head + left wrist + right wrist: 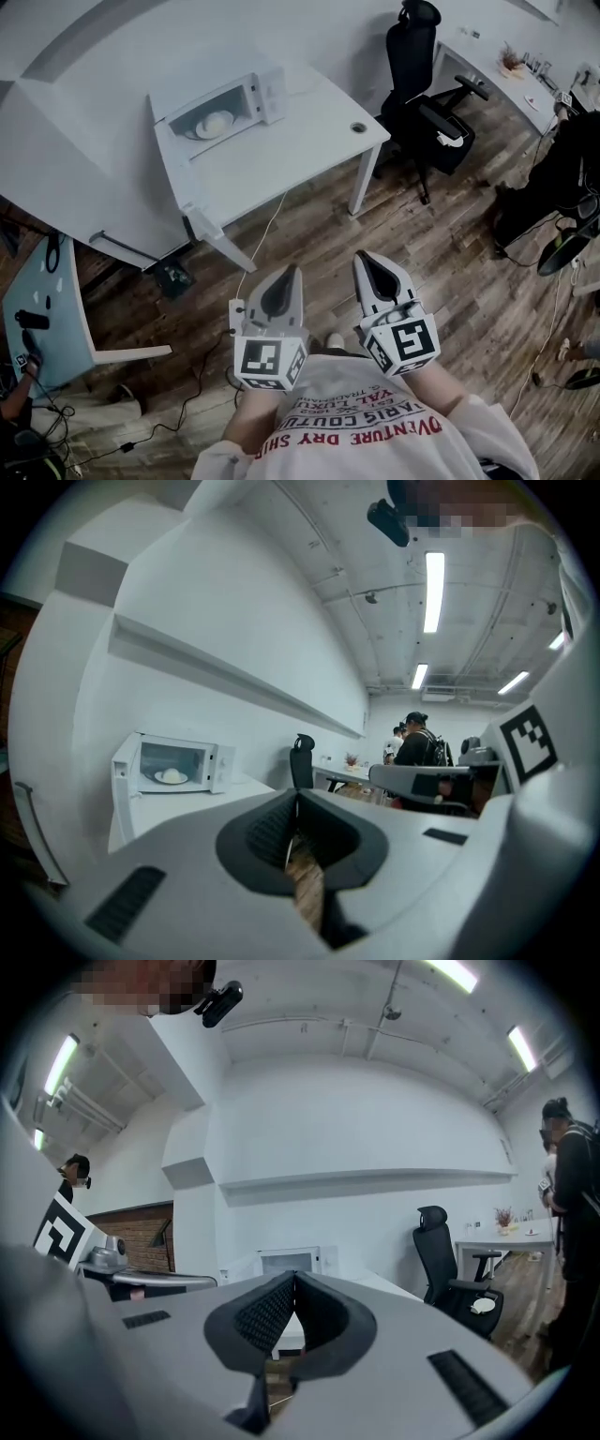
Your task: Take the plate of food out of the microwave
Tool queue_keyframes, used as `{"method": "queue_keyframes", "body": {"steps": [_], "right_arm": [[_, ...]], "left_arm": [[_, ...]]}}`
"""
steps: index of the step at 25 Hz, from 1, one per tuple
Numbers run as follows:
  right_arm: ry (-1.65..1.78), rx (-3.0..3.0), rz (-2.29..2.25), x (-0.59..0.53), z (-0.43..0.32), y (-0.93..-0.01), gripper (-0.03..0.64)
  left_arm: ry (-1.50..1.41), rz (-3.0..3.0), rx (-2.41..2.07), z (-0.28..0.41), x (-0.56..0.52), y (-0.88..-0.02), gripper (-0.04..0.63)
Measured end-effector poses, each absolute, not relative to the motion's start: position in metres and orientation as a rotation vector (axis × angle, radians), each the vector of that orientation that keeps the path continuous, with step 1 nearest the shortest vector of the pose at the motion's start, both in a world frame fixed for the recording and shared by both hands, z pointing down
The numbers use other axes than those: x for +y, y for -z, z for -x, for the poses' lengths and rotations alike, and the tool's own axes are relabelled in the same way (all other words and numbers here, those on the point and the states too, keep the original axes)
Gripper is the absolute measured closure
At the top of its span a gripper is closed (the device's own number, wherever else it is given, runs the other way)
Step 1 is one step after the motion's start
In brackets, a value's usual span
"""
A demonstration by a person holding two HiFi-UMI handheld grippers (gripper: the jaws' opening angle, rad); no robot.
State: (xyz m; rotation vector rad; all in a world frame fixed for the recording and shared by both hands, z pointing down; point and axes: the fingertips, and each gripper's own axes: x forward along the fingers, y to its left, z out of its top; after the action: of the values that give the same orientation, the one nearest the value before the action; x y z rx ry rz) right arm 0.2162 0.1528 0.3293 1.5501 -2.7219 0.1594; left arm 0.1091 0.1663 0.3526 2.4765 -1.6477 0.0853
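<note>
A white microwave [225, 105] stands at the back left of a white table [281, 141], well ahead of me across the wooden floor. Inside it a white plate with pale, rounded food [214, 123] shows through the front; its door looks swung out to the left. The left gripper view has the microwave [178, 764] and the plate [172, 776] small and far off. In the right gripper view the microwave [289, 1260] sits just above the jaws. My left gripper [281, 274] and right gripper [368, 259] are held side by side near my chest, both shut and empty, far from the table.
A black office chair [424, 98] stands right of the table, with a second white desk [511, 82] behind it. A cable [264, 234] hangs from the table to the floor. A teal table [42, 309] is at lower left. People [414, 747] stand to the right.
</note>
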Motion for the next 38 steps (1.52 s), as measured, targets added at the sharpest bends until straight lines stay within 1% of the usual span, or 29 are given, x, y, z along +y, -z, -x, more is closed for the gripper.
{"method": "queue_keyframes", "body": {"steps": [9,17,28,38], "right_arm": [[-0.212,-2.742,-1.451,0.083,-0.214,-0.352,0.606],[-0.176,-2.741,-1.412,-0.018,-0.187,-0.352,0.606],[-0.182,-2.743,-1.260,-0.187,-0.107,-0.344,0.606],[-0.190,-2.804,-1.102,-0.280,-0.044,-0.349,0.606]], "left_arm": [[-0.097,-2.340,-1.711,-0.096,0.098,-0.379,0.588],[-0.053,-2.321,-1.735,-0.067,-0.008,-0.379,0.588],[-0.021,-2.297,-1.752,-0.006,-0.183,-0.357,0.588],[-0.041,-2.154,-1.888,0.053,-0.250,-0.369,0.588]]}}
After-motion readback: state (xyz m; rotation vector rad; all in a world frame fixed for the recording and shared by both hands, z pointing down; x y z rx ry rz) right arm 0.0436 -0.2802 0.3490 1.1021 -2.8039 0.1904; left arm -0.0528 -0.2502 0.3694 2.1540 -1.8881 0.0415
